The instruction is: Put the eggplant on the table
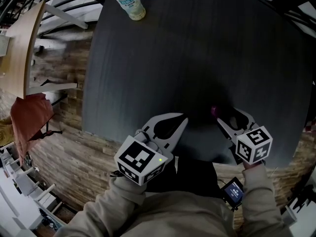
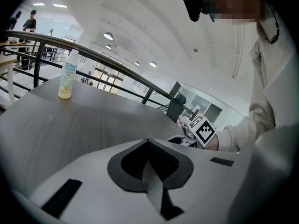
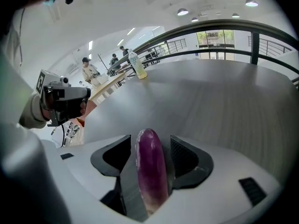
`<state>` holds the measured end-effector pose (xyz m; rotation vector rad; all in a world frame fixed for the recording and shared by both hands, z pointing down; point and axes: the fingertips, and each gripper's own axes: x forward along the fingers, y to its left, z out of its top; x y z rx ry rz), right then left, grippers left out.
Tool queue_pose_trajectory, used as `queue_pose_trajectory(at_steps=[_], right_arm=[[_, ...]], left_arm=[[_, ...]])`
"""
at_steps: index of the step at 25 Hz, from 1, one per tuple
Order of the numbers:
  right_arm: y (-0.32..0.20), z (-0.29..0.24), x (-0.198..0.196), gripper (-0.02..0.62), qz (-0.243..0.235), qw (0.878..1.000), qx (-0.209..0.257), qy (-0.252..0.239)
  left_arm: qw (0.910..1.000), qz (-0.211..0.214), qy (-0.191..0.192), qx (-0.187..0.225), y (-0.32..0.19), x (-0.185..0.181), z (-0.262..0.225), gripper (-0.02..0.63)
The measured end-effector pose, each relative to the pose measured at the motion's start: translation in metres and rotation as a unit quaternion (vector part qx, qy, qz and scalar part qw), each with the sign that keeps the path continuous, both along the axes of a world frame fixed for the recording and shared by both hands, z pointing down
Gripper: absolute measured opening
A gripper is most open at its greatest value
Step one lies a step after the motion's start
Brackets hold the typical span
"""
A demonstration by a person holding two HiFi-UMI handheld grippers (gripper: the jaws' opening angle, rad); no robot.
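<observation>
The purple eggplant lies lengthwise between the jaws of my right gripper, its rounded end pointing out over the dark round table. Narrow gaps show on both sides of it, so the pads do not press it and the gripper is open. In the head view only its magenta tip peeks out beside the right gripper, low over the table's near edge. Whether it rests on the tabletop I cannot tell. My left gripper hovers at the same edge, shut and empty.
A plastic bottle with pale yellow drink stands at the table's far side. A black railing runs behind the table. Wood-plank floor and a chair with a reddish cloth are on the left. People stand far off.
</observation>
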<state>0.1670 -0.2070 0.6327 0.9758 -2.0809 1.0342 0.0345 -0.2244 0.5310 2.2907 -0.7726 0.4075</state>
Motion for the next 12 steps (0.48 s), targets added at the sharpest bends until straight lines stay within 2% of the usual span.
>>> queue_pose_trajectory(at_steps=[12], right_arm=[[-0.0057,-0.0078,-0.0010,0.258,0.002,1.000,0.009,0.003]], left_arm=[[0.9999,0.007,0.005,0.011,-0.0058,0.0037,-0.0077,0.006]])
